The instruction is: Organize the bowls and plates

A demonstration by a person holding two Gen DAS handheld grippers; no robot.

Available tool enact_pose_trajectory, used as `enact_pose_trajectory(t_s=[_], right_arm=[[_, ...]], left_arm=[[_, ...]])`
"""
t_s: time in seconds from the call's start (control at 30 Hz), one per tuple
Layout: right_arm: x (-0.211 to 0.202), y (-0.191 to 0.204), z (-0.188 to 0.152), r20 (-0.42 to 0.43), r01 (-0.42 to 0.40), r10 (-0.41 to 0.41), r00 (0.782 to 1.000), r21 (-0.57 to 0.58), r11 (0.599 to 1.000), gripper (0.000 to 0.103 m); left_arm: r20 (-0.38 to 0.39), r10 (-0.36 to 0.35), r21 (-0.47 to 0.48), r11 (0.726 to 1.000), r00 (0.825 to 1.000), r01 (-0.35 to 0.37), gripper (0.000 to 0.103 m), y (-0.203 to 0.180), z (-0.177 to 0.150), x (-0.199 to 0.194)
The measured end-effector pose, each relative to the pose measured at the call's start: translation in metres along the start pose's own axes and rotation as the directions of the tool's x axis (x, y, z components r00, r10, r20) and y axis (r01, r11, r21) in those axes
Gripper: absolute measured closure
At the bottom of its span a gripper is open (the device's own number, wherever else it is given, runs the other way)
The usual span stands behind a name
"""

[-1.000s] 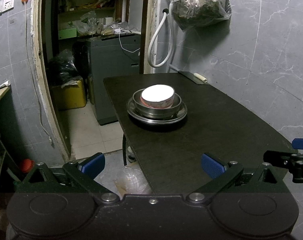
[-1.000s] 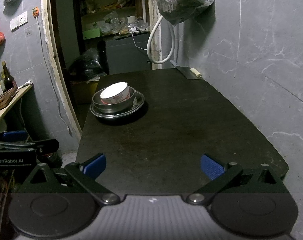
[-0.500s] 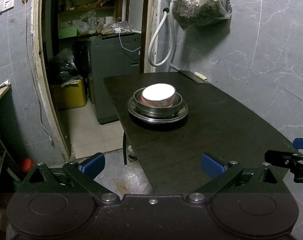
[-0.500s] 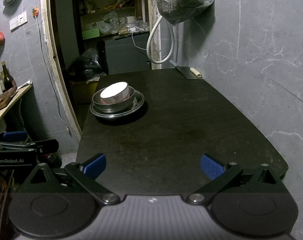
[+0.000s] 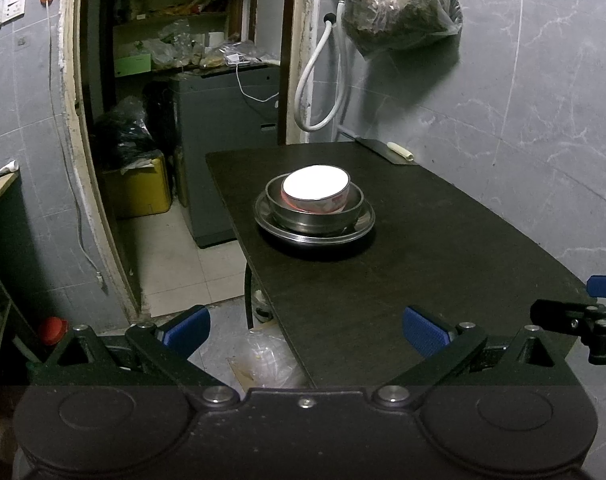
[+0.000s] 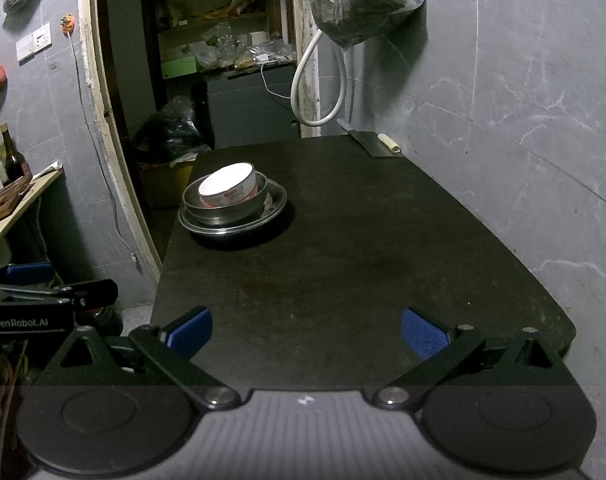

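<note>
A white bowl with red pattern (image 5: 317, 194) sits inside a steel bowl (image 5: 315, 214), which sits on a steel plate (image 5: 359, 228) on the dark table (image 5: 423, 240). The same stack shows in the right wrist view, white bowl (image 6: 229, 190) in steel bowl (image 6: 227, 212) on the plate (image 6: 277, 206). My left gripper (image 5: 305, 330) is open and empty at the table's near left edge. My right gripper (image 6: 307, 330) is open and empty over the near edge, far from the stack.
A cleaver (image 6: 373, 144) lies at the table's far right corner by the wall. A hose (image 5: 319, 80) and a hanging bag (image 5: 399, 12) are on the wall behind. An open doorway and floor lie left of the table.
</note>
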State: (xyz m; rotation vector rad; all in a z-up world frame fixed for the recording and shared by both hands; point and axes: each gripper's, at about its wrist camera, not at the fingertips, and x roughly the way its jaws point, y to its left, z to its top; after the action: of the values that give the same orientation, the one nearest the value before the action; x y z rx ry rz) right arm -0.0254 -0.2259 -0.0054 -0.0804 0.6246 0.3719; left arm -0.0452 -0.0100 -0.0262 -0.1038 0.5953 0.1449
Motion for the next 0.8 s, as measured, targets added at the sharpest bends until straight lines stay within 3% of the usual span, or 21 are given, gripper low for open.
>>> enact_pose_trajectory(t_s=[0.8], right_arm=[[0.0024, 0.0035, -0.0027, -0.013, 0.006, -0.006, 1.000, 0.005, 1.000, 0.000]], left_arm=[[-0.019, -0.010, 0.007, 1.000, 1.000, 0.010, 0.001, 0.0006, 0.0050, 0.0055]])
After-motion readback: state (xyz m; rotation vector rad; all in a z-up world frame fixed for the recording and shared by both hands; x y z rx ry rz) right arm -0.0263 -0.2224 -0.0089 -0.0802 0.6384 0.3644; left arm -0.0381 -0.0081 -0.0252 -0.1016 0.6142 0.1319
